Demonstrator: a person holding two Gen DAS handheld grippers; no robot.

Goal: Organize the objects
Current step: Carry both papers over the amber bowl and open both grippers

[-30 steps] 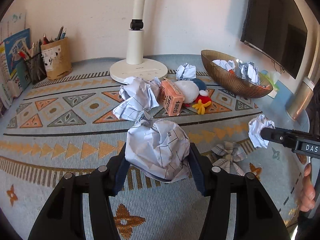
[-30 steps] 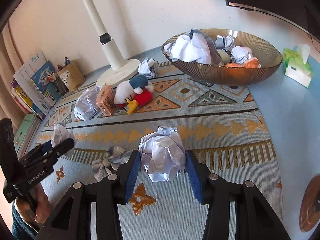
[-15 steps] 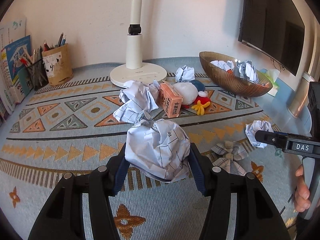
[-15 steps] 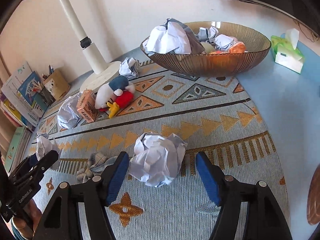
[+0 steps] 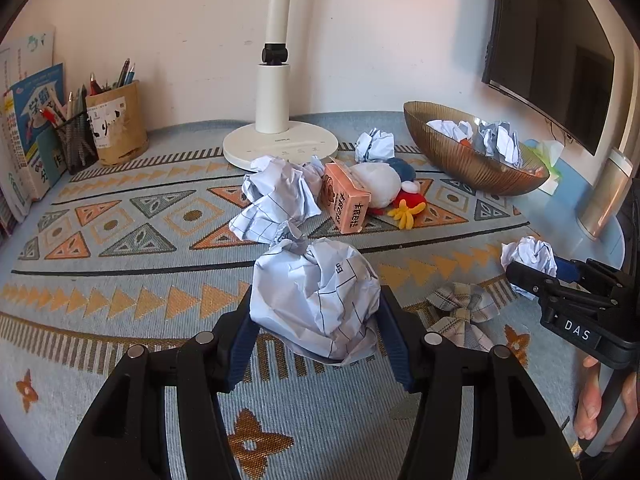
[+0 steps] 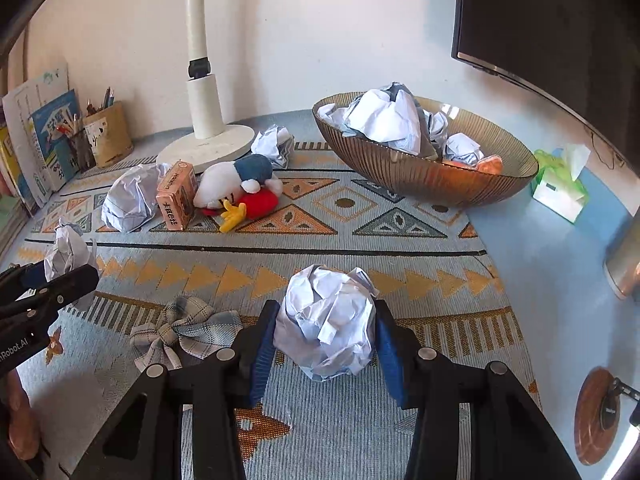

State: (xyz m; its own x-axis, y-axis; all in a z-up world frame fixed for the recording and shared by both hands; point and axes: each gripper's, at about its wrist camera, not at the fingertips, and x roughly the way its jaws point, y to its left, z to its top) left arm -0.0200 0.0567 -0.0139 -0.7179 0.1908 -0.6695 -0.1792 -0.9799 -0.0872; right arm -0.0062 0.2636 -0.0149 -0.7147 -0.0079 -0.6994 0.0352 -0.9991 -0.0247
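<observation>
The left gripper (image 5: 316, 320) has its fingers clamped on a crumpled paper ball (image 5: 316, 300); the right gripper (image 6: 324, 336) pinches a second paper ball (image 6: 328, 324). Both are above the patterned tabletop (image 6: 360, 252). Farther back, the brown bowl (image 6: 420, 176) holds more paper.

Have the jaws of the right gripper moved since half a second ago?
Yes. The right gripper jaws have closed inward: before, both stood clear of the paper ball over the mat; now they touch its two sides.
</observation>
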